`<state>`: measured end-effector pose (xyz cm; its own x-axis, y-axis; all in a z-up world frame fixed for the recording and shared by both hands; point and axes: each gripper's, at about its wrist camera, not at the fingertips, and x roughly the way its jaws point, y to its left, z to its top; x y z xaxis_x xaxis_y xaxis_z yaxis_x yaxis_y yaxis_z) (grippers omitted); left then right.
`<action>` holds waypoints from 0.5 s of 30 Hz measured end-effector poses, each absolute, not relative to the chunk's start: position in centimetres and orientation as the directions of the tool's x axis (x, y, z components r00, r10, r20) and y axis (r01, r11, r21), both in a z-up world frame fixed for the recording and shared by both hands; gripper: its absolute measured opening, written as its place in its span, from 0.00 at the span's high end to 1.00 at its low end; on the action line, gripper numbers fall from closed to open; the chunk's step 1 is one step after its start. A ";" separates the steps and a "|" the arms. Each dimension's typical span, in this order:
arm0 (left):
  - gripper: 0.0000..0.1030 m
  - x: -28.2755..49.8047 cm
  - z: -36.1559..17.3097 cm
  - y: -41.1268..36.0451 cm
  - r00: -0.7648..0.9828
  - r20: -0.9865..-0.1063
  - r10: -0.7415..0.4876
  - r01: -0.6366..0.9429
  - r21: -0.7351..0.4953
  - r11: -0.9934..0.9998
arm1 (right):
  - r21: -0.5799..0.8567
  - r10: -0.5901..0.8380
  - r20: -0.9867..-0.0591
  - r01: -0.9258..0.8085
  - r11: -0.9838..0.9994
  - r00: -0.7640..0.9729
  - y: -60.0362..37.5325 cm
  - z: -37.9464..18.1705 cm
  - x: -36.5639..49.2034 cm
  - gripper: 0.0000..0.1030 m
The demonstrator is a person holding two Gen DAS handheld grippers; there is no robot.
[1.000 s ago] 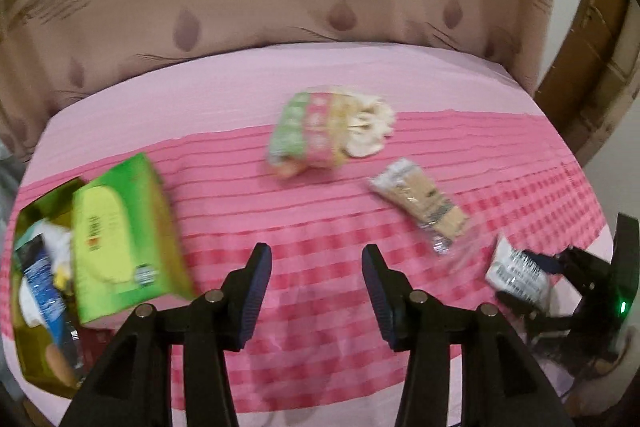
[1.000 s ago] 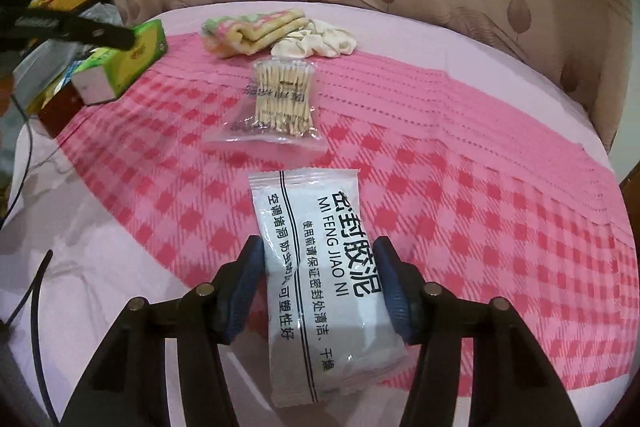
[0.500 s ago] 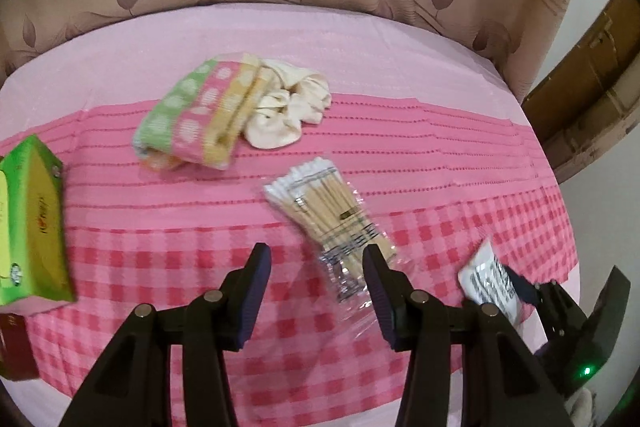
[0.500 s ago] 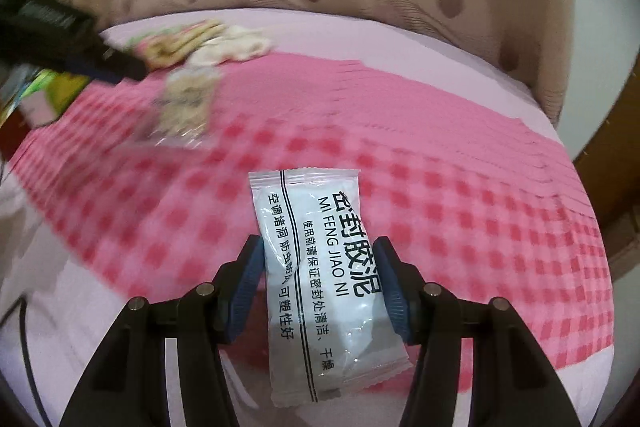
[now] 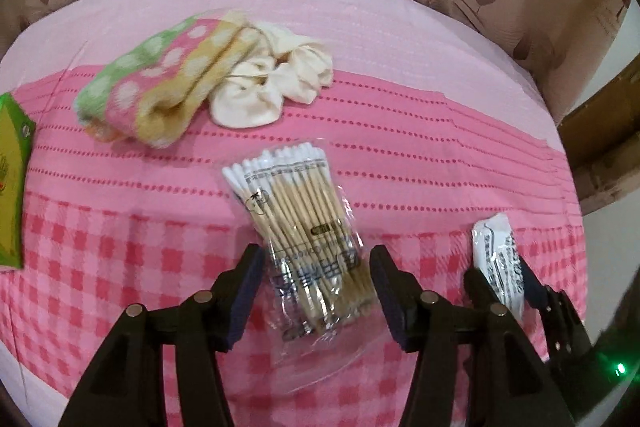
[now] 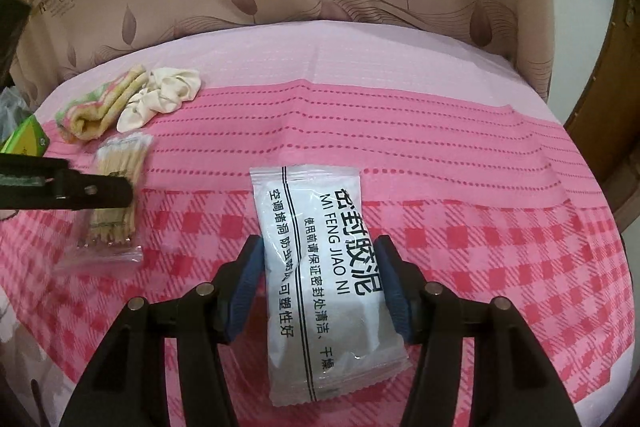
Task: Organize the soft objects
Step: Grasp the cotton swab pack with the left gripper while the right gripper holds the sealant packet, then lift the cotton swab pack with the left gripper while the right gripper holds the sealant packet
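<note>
We find the left gripper (image 5: 316, 269) open astride the cotton-swab bag (image 5: 302, 235) on the bed (image 5: 400, 131), the right gripper (image 6: 318, 263) clamping the white sachet (image 6: 324, 267); light, slippery film, best pinched mid-bundle.

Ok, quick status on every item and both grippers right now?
left gripper: open, straddling the swab bag
cotton swab bag: sealed, flat on the cloth
right gripper: closed on the white packet
white packet: sealed, gripped at its sides
striped towel: folded
cream cloth: crumpled, touching the towel
green box: lying flat
</note>
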<state>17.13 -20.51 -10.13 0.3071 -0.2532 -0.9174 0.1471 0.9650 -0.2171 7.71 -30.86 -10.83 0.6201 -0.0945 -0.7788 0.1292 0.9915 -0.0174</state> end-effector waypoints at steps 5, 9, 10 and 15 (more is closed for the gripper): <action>0.45 16.5 -10.5 -21.7 0.333 -0.912 -0.240 0.245 -0.162 0.956 | -0.016 -0.091 -0.779 0.126 0.992 0.620 -30.8 -10.8 7.6 0.47; 0.66 16.2 -10.4 -21.6 0.336 -0.909 -0.248 0.313 -0.141 0.939 | -0.016 -0.091 -0.779 0.125 0.992 0.620 -30.8 -10.9 7.6 0.47; 0.67 16.0 -10.4 -21.4 0.333 -0.908 -0.253 0.327 -0.141 0.934 | -0.016 -0.091 -0.780 0.125 0.992 0.620 -30.9 -10.9 7.6 0.47; 0.73 15.1 -9.9 -19.7 0.337 -0.906 -0.256 0.353 -0.130 0.926 | -0.017 -0.091 -0.779 0.125 0.992 0.620 -30.9 -10.9 7.6 0.47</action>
